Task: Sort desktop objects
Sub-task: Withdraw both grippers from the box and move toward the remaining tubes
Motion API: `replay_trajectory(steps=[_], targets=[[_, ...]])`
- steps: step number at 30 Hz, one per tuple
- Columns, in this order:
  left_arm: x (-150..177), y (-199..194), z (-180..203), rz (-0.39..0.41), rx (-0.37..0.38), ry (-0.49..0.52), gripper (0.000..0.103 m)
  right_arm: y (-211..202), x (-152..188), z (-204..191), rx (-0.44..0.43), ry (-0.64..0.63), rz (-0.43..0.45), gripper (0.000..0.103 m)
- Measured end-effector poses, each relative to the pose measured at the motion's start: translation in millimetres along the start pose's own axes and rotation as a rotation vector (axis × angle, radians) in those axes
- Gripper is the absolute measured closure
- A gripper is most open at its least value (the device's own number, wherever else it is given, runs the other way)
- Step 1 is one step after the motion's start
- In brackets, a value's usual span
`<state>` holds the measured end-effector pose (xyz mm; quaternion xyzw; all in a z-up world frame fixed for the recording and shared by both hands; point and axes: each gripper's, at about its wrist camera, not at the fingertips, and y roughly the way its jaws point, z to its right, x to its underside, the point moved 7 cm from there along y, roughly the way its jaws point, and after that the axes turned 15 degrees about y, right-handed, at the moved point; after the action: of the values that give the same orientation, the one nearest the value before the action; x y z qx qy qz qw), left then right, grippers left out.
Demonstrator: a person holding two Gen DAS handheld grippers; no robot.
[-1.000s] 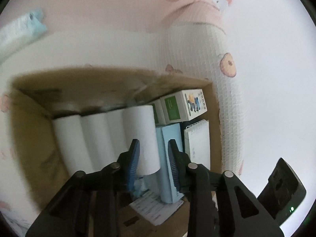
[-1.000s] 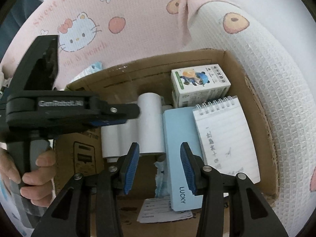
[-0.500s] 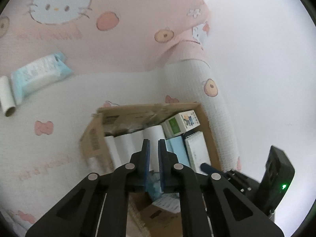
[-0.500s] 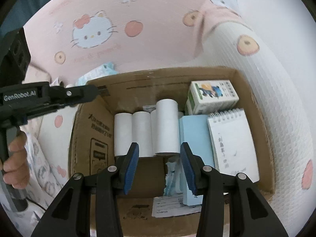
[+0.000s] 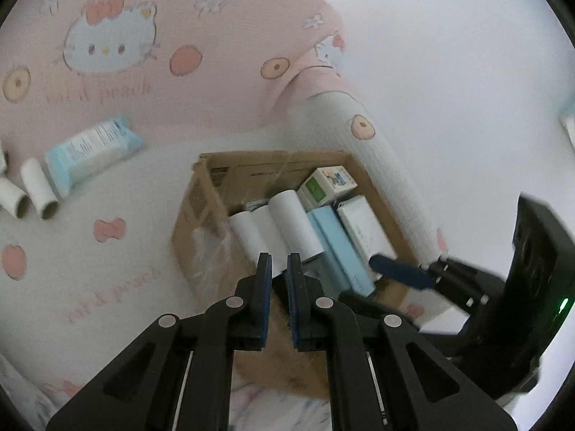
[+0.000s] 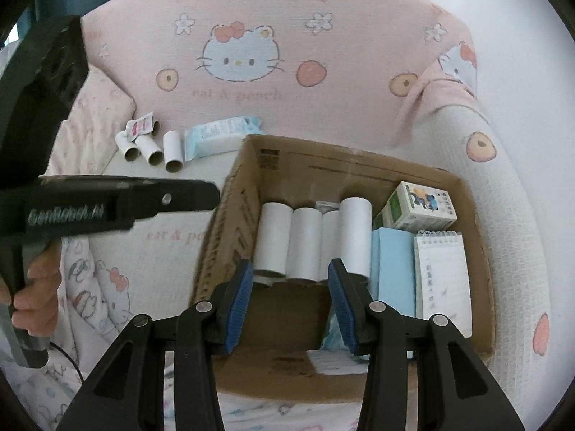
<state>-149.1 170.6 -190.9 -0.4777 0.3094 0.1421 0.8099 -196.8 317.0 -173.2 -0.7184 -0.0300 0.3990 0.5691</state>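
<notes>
Left claw (image 5: 278,265) empty above roll-filled box (image 5: 273,160)

Two wrist fisheyes, both looking down into the box (image 6: 359,165) on the bed

From the left wrist we look forward and down along the fingers, the box (image 5: 273,165) at mid distance and to the right; from the right wrist we look more steeply from above, nearer to it. Both views share the box, the rolls (image 6: 309,240) (image 5: 276,230) inside it, the pack (image 5: 90,151) (image 6: 219,136) and the pink cover (image 6: 251,107) (image 5: 222,107).
</notes>
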Motion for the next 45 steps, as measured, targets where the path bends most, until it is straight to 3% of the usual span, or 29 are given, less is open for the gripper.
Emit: replay_trajectory(steps=[5,11,18,21,26,32,34,38,45], targets=[[23.8,-24.8,-5.3,0.046,-0.047,0.071,0.094,-13.8,2.2,-11.7,-0.037,0.101,0.030,0.062],[44.5,-38.7,-24.8,0.073,-0.035,0.040,0.094,-29.0,-2.1,-32.8,-0.107,0.175,0.118,0.062],[66.5,-39.7,-66.1,0.068,-0.046,-0.052,0.094,-29.3,-0.1,-61.3,-0.043,0.100,0.166,0.062],[82.0,-27.0,-94.4,0.034,-0.066,-0.118,0.091,-26.8,3.5,-69.1,0.028,0.087,0.188,0.062],[115.0,-13.6,-147.1,-0.005,-0.099,-0.224,0.092,-19.9,12.4,-91.3,0.000,0.058,0.184,0.062],[144.3,-16.9,-189.6,-0.058,-0.236,-0.127,0.091,-0.9,18.2,-129.2,0.012,-0.050,0.169,0.062],[150.1,-15.0,-201.3,-0.068,-0.219,-0.174,0.091,8.8,15.6,-142.7,0.031,-0.106,0.162,0.062],[136.4,-16.7,-211.1,-0.001,-0.194,-0.187,0.089,30.2,5.1,-169.8,0.039,-0.187,0.158,0.062],[123.2,-12.2,-233.9,0.035,-0.149,-0.273,0.084,81.1,-28.0,-211.3,-0.013,-0.272,0.134,0.062]])
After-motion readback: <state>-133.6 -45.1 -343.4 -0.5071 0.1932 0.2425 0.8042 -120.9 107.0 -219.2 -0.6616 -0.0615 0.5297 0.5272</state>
